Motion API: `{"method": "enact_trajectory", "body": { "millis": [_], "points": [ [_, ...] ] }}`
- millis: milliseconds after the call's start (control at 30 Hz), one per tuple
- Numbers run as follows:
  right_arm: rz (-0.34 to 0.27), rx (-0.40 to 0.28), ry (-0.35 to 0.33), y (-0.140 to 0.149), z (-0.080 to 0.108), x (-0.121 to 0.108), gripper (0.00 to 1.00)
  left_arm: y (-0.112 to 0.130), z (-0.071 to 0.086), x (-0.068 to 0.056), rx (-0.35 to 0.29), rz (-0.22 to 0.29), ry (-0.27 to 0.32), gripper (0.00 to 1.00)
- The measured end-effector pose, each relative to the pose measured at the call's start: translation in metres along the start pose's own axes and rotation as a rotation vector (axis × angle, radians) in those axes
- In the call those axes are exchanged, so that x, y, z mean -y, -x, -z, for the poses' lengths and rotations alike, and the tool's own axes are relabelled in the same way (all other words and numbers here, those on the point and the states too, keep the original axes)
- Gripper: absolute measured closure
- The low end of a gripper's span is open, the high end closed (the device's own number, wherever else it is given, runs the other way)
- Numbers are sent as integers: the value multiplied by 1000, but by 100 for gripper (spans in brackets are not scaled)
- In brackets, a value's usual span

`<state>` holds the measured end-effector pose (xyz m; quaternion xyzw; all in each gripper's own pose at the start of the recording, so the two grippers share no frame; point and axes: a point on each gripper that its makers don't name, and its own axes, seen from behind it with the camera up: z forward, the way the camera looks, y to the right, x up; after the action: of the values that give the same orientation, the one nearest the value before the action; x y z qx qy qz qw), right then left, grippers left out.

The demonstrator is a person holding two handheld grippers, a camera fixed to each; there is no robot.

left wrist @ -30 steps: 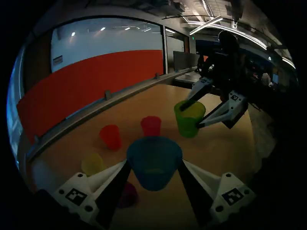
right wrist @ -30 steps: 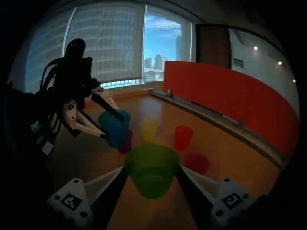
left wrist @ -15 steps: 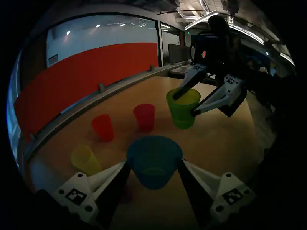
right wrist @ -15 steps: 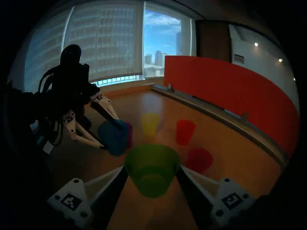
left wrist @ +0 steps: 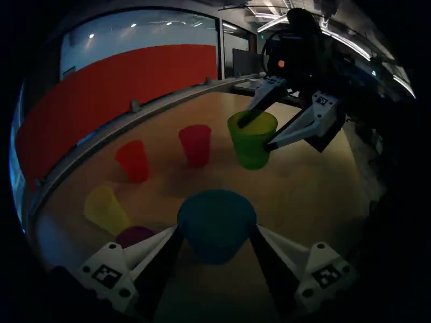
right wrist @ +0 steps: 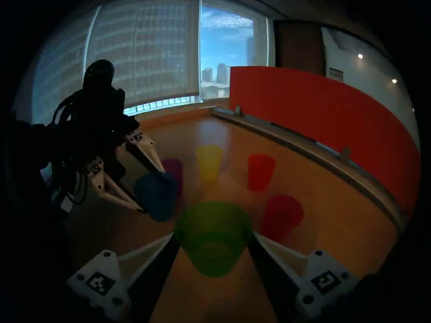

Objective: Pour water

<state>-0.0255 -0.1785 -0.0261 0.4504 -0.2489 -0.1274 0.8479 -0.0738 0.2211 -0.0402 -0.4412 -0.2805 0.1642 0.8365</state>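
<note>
Blue cup (left wrist: 216, 215) sits clamped between left tongs (left wrist: 215, 230), green cup (right wrist: 213, 253) between right tongs (right wrist: 213, 234).

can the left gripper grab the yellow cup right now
Probably not: the left gripper is shut on the blue cup, so it is occupied, though the yellow cup stands nearby.

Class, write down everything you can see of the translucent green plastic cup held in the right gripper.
The translucent green plastic cup is a smooth, plain tumbler that tapers from a wide open rim to a narrower base. It is upright, with its sides clamped between the jaws of the right gripper. The left gripper view shows it from the side, one jaw crossing its rim. Whether it holds water cannot be told.
</note>
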Motion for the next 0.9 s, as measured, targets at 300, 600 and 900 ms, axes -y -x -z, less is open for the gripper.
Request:
{"method": "enact_trajectory", "body": {
  "millis": [300,600,900],
  "points": [
    [-5,11,-4,5,-5,0,10,10,-8,-3,16,-2,16,14],
    [-4,17,-5,9,-8,1,10,21,-13,-6,32,3,28,14],
    [-4,23,-5,12,-10,2,10,28,-14,-5,42,-10,19,15]
  ]
}}
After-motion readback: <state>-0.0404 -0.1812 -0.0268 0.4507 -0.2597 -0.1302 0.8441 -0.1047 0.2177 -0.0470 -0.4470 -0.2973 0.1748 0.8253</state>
